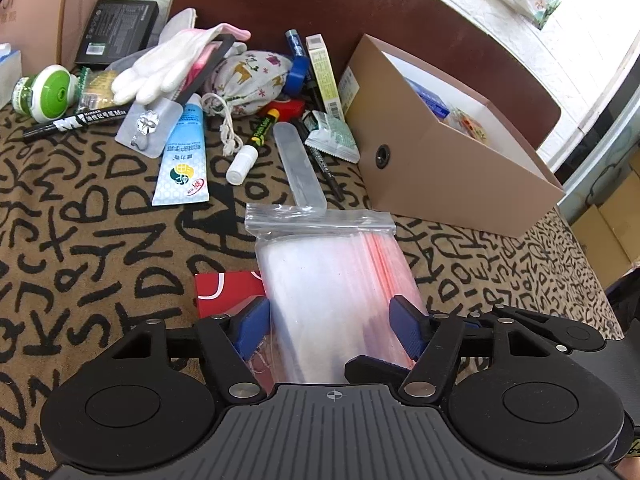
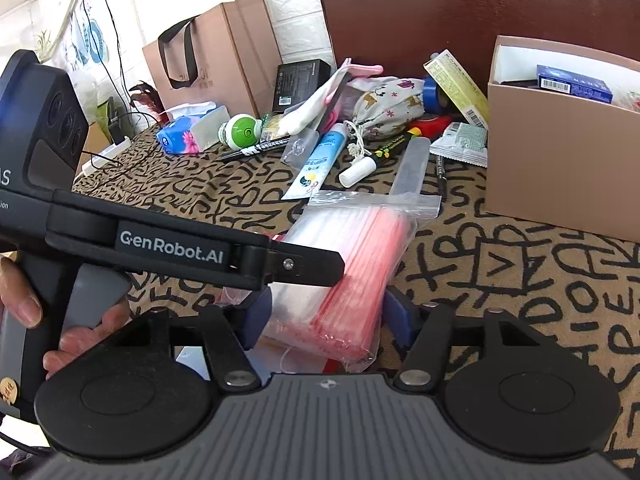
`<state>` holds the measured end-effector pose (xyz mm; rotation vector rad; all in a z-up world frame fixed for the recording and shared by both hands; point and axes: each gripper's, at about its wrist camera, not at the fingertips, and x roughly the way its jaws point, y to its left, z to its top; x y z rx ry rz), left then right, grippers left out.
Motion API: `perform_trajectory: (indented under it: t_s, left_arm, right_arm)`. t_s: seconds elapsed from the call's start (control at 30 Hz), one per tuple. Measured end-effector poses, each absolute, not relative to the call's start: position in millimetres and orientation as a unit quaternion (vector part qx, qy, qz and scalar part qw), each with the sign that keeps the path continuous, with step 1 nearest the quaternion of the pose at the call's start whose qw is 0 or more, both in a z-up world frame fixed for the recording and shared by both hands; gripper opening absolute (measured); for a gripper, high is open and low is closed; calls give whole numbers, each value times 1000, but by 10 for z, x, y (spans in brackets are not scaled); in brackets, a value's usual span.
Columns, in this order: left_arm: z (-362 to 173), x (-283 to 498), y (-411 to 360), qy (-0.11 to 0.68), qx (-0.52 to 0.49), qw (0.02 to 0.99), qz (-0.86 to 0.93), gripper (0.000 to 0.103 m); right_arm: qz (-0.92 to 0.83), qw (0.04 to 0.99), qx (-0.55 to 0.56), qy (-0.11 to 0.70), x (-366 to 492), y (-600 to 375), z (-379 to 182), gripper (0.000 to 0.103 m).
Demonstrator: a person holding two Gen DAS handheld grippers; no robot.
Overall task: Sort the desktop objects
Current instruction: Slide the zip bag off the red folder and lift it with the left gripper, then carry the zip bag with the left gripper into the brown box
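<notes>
A clear pack of zip bags (image 1: 328, 280) with red seal strips lies lengthwise on the letter-print cloth, partly over a red card (image 1: 228, 292). My left gripper (image 1: 330, 304) straddles its near half, with the blue pads close against the two long edges and the pack undented. In the right wrist view the same pack (image 2: 360, 248) sits between the fingers of my right gripper (image 2: 326, 304), which is open around its near end. The left gripper's finger (image 2: 304, 266) crosses over the pack from the left. A tan open box (image 1: 440, 176) stands to the right.
Clutter lies beyond the pack: white gloves (image 1: 160, 68), a printed pouch (image 1: 248, 76), a blue-white tube (image 1: 184, 160), a black marker (image 1: 76, 120) and a clear case (image 1: 300, 168). The box (image 2: 560, 176) holds a blue carton. A hand (image 2: 24, 304) grips the left handle. A paper bag (image 2: 216, 52) stands behind.
</notes>
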<state>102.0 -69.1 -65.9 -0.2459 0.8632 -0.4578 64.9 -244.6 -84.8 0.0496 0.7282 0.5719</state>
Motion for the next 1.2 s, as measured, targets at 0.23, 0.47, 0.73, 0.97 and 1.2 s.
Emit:
perform_trajectory:
  t_s: [0.23,0.47,0.73,0.97,1.2]
  left_arm:
    - [-674,991,-818,402,-76,885,-222,81]
    - [-605,930,-824,410,-70,885,-209,66]
    - [-471,738,-826,401,-68,890,-204,60]
    - [-295,618,-849,377,-75,899,-211,60]
    - [19,649,-945,337,-81,910,-226,65]
  right_arm:
    - [273,892,37,357,694,-2448,-881,65]
    - [272,889,54,365,676,-2473,-891,64]
    - [270,891,41,363,505,-2457,-782,56]
    - [270,898,41,345,367,-2511,-641,54]
    - [264,915,37,304,345,-2613,-381,54]
